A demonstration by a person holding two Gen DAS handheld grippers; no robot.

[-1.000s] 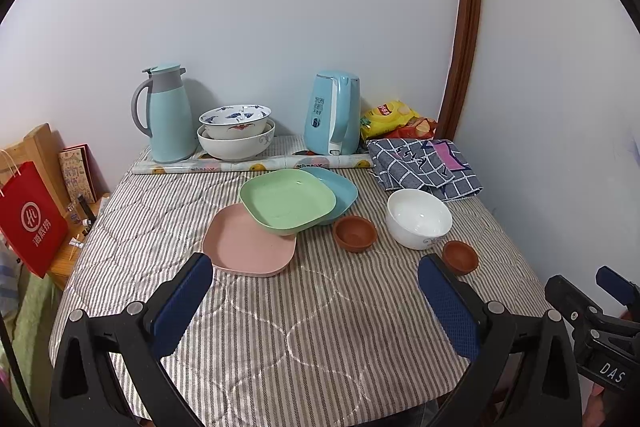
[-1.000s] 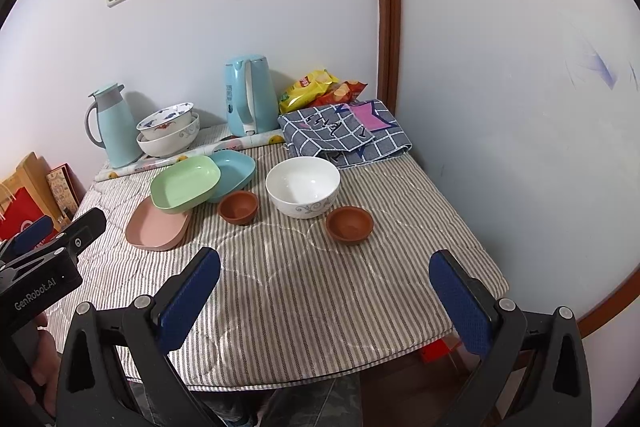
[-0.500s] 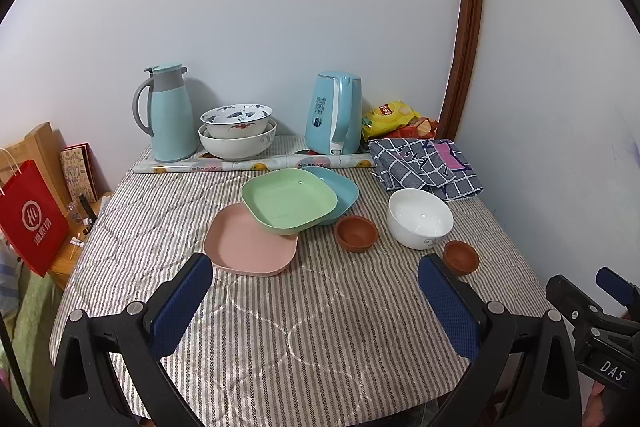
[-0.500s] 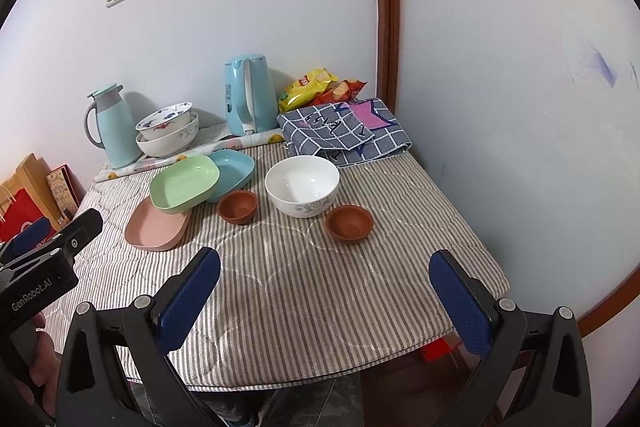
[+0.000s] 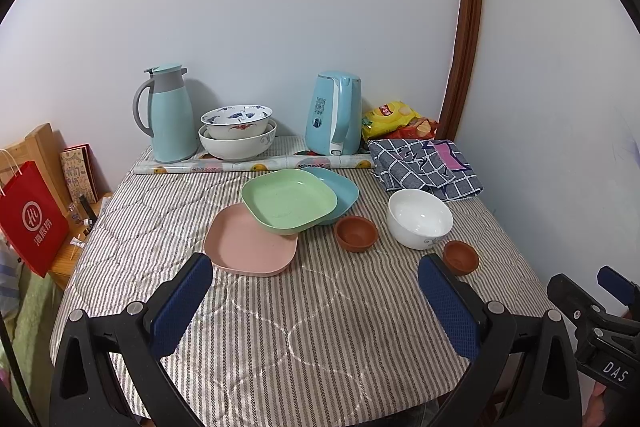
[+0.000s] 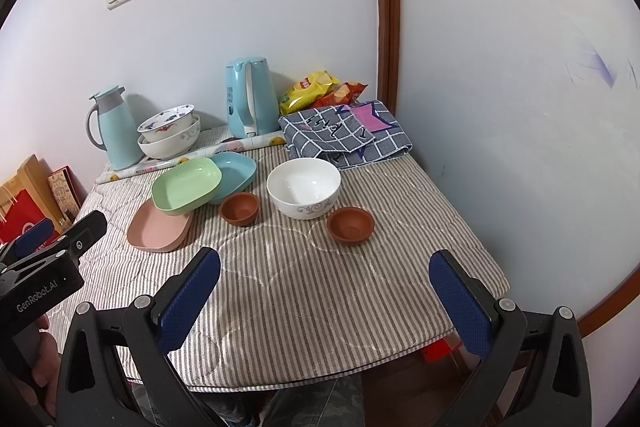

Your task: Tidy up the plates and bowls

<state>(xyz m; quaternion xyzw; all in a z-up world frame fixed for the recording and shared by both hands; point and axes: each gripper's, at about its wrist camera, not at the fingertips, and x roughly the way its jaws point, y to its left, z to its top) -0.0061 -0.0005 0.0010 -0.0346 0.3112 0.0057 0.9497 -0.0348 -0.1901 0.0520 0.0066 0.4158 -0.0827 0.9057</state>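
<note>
Ahead, bare striped tablecloth [image 5: 320, 327] (near edge).

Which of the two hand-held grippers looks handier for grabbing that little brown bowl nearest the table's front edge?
Probably the right hand-held gripper: the small brown bowl sits nearly straight ahead between its open fingers. For the left hand-held gripper, that bowl lies off beside its right finger.
</note>
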